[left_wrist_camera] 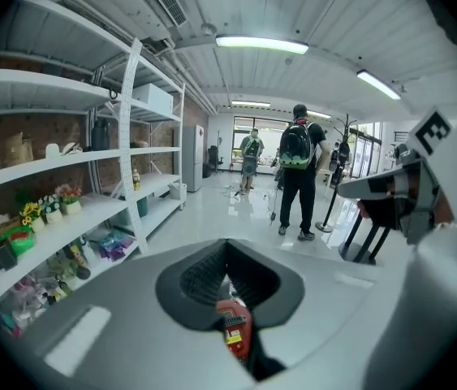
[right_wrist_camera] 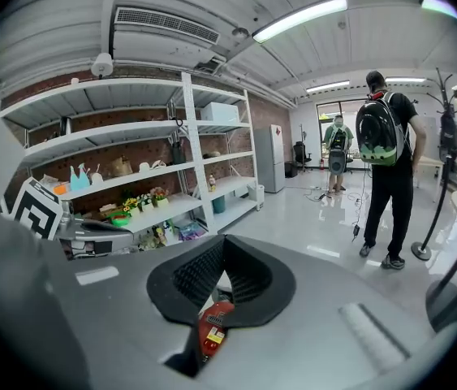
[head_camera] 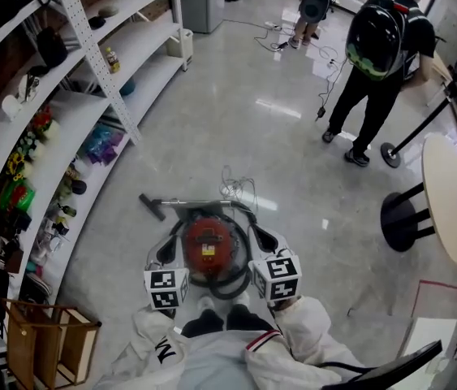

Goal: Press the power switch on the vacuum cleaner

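Arms in white sleeves (head_camera: 313, 327) are bent and held near the torso. The left gripper (head_camera: 163, 256) and right gripper (head_camera: 264, 238) are side by side, pointing away. Each gripper's jaws meet at the tips, with nothing between them.

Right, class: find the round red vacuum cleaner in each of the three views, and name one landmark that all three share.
Head view: the round red vacuum cleaner sits low centre.
Left gripper view: a red sliver of it shows bottom centre, between the jaws.
Right gripper view: again a red sliver, bottom centre, between the jaws.
Shared landmark: the standing person with the black-and-green backpack, in all three.
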{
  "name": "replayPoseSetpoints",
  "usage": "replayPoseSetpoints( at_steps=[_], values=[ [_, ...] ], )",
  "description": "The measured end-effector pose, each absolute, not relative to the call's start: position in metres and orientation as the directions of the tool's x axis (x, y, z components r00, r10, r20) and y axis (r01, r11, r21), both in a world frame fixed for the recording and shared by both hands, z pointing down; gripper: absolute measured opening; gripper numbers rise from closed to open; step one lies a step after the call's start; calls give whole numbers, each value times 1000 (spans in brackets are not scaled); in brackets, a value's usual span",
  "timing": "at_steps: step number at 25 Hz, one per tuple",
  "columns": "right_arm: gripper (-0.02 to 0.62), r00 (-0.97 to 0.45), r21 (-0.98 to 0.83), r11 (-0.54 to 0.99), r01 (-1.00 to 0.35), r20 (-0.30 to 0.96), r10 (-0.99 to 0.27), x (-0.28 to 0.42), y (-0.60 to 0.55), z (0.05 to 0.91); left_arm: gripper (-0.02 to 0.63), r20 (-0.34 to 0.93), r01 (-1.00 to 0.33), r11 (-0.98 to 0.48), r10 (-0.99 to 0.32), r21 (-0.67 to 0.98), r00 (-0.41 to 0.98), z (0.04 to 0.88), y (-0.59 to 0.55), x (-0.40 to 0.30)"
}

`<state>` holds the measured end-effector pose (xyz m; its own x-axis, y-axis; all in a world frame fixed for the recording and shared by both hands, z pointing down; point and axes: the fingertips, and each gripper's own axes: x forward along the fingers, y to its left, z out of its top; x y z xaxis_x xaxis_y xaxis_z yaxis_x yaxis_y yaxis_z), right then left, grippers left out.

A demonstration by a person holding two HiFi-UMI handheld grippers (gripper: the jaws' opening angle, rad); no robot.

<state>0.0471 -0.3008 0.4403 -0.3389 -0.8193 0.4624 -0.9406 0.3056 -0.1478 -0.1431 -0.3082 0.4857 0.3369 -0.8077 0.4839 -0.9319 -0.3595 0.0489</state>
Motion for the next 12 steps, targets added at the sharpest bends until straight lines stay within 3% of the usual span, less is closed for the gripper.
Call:
replayPoseSetpoints(
  at_steps=[12],
  values=[
    [0, -391, -169, 352, -921, 387, -835, 32, -272, 396, 0, 385, -927, -375, -852, 25, 356, 426, -293, -141]
  ],
)
